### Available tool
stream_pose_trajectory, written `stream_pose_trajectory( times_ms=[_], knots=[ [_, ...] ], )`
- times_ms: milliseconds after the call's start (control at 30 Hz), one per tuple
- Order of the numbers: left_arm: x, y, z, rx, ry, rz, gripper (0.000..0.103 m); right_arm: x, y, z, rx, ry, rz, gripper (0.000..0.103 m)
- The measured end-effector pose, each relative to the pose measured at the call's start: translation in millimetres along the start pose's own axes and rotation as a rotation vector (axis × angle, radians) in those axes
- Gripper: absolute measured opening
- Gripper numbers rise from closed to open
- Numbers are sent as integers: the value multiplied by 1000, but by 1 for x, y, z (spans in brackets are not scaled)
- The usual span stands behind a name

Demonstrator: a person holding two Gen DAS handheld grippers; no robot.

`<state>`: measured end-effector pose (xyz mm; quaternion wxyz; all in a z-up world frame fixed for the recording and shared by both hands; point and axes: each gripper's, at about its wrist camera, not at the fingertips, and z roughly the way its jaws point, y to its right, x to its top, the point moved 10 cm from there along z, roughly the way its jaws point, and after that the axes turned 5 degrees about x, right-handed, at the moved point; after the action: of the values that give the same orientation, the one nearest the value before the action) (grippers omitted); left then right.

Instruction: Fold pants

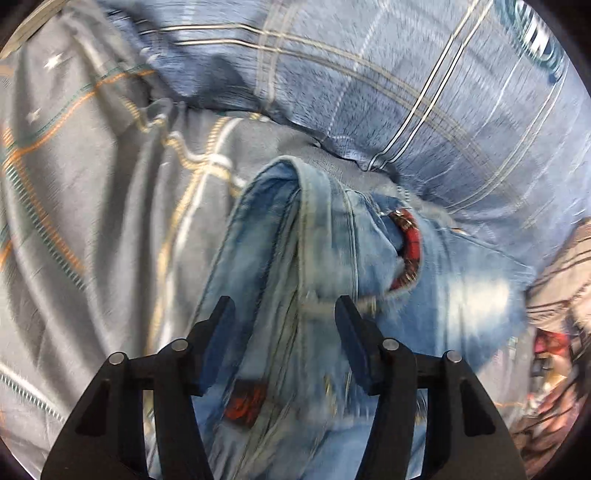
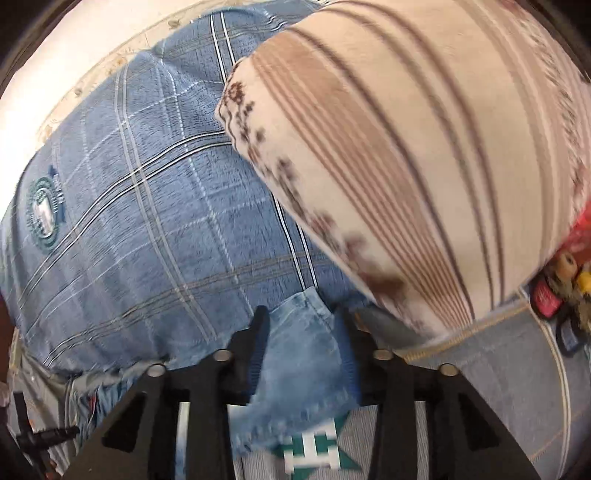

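The faded light-blue denim jeans [image 1: 317,258] lie bunched on the grey plaid bedsheet [image 1: 85,192]; heavy, limp cloth, best held at seams. Left gripper [image 1: 284,314] and right gripper [image 2: 301,325] both have their 2 jaws spread around denim.

No words, brand names or numbers could be read in either view; motion blur smeared every mark. The blue checked blanket [image 2: 147,229] carried a round green and white badge [image 2: 43,216] near its left edge, but its lettering was too blurred to make out. The same badge [image 1: 537,35] showed in the left wrist view at the blanket's far upper corner, equally unreadable. Below the blanket, the grey bedsheet [image 2: 498,387] bore a green and white printed figure [image 2: 317,448] shaped like a blocky H, though whether it was a letter could not be told.
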<state>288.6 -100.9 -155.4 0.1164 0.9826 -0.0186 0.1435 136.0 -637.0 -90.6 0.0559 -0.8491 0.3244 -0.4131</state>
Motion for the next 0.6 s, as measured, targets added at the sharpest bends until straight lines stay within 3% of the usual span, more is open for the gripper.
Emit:
stream_pose_trajectory(
  times_ms=[133,300,367,467,533,600],
  knots=[
    [-38,-20,-34,-31,-20,63,58,-74,27,-45,64,-65,85,45],
    [-112,-44,-64,-91,-70,106,65,-184,76,-114,8,-173,141,45],
    [-134,-52,-71,-130,-89,78,65,-206,90,-135,-17,-165,168,45],
    [-164,-70,-81,-174,-113,17,65,-239,115,-169,-45,-138,255,57],
    [-181,-72,-85,-195,-139,4,66,-257,128,-185,-51,-142,288,57],
    [-196,-70,-82,-223,-162,3,74,-268,126,-193,-27,-144,319,57]
  ],
)
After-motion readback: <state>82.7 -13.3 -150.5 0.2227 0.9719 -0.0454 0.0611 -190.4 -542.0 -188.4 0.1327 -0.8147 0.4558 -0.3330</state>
